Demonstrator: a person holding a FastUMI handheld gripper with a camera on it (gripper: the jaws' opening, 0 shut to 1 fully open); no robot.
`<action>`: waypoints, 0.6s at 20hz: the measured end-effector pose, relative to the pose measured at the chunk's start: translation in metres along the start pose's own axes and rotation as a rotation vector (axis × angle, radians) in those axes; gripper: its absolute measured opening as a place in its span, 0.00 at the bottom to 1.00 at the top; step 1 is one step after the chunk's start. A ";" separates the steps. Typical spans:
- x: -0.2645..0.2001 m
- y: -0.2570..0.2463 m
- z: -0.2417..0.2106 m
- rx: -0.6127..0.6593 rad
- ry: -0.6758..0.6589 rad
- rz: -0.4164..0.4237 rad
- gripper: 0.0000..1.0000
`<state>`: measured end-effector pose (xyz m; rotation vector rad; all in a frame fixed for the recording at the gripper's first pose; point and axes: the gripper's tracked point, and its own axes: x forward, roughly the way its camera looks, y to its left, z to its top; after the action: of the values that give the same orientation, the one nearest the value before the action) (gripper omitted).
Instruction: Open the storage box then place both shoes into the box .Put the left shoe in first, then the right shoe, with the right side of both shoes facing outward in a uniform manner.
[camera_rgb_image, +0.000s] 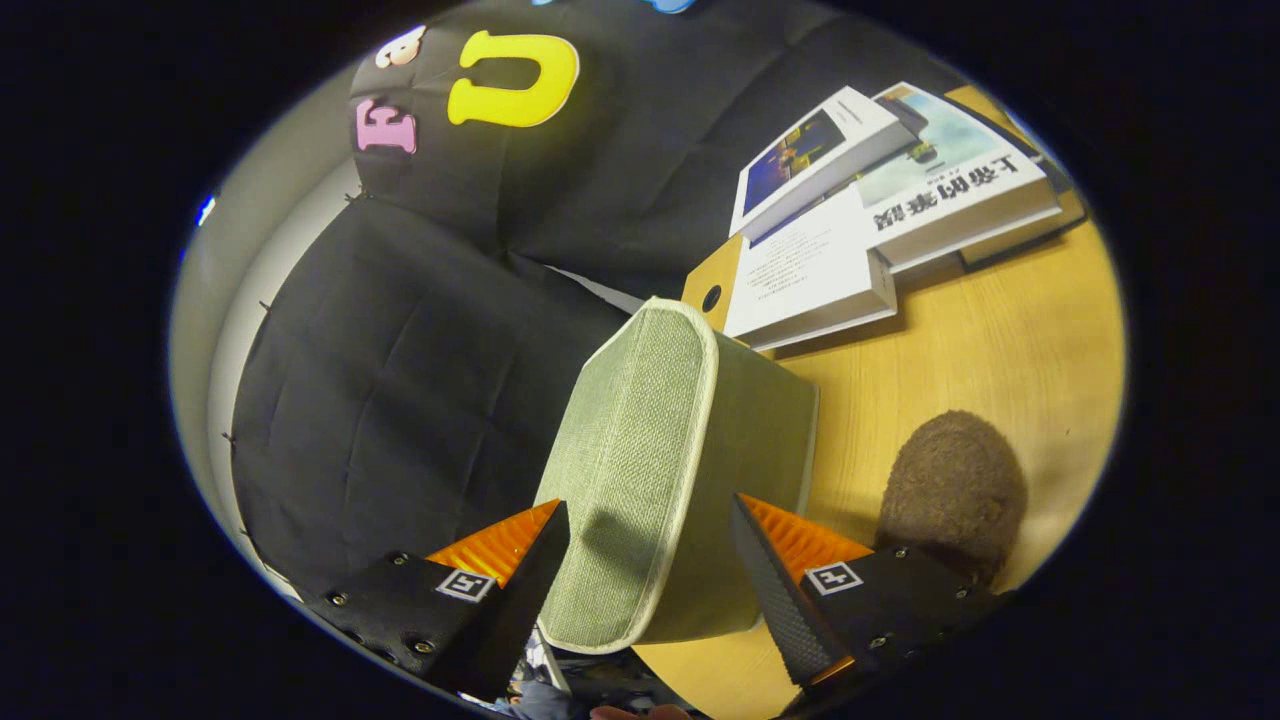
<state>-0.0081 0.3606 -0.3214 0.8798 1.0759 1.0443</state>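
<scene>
At the bottom centre of the frame the hand-held gripper (650, 560) has its two fingers spread apart, one on each side of the green fabric storage box (660, 470). The left finger lies against the box's pale-trimmed lid face; whether the right finger touches the shaded side is hard to tell, so no firm clamp can be claimed. The box sits directly between and just ahead of the fingers, and its long axis runs from bottom centre up toward the middle of the frame, in line with the fingers. The lid looks unopened, so opening it seems to be the step in hand.

To the lower right, beside the right finger, one brown fuzzy shoe (955, 490) rests on the wooden bench (1000, 340); the second shoe cannot be counted from here. Farther off, at the upper right, a loose pile of about three books (880, 200) lies on the bench. One box, one shoe.
</scene>
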 end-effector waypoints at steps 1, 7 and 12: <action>0.003 0.004 -0.004 0.033 0.014 0.033 0.97; 0.011 0.010 -0.005 0.127 0.045 0.078 0.80; 0.001 0.019 0.011 0.246 0.017 0.092 0.28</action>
<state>-0.0018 0.3657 -0.3013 1.1281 1.2048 1.0105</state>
